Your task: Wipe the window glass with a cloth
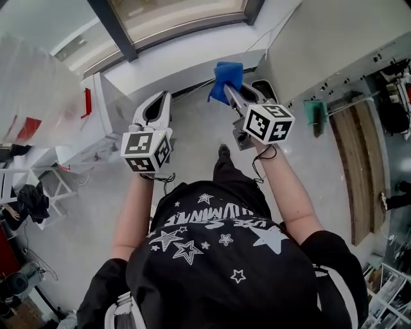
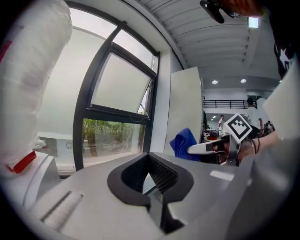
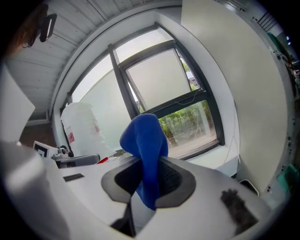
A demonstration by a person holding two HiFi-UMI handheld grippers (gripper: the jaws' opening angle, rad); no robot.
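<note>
1. Cloth, blue and bunched, is clamped between the jaws of the right tool. A narrow fold is pinched between the ribbed pads, and most of the fabric stands up past the tips.
2. In the head view the cloth hangs in the air beyond the right tool, near the right end of the white sill. It is clear of the window glass, so wiping looks not yet begun.
3. The left tool has its jaws together on nothing. It is held level with the right one, near the sill's left part.
4. Risk: the pinch looks small, so dragging the cloth across the window glass could pull it out of the jaws.
5. Risk: if the loose bunch folds aside, the hard tips could meet the pane and scratch or knock it.
6. Risk: the upper sash seems tilted inward, and a rising stroke could strike its lower edge.
7. Risk: the left tool is near a bulky plastic-wrapped object beside the window and could bump it if swung wide.
8. Hard to make out:
   - How deep the cloth sits between the pads is hidden by the fabric itself.
   - The head view cuts the window off at its top edge.
   - No view shows whether the glass is dirty or wet.
</note>
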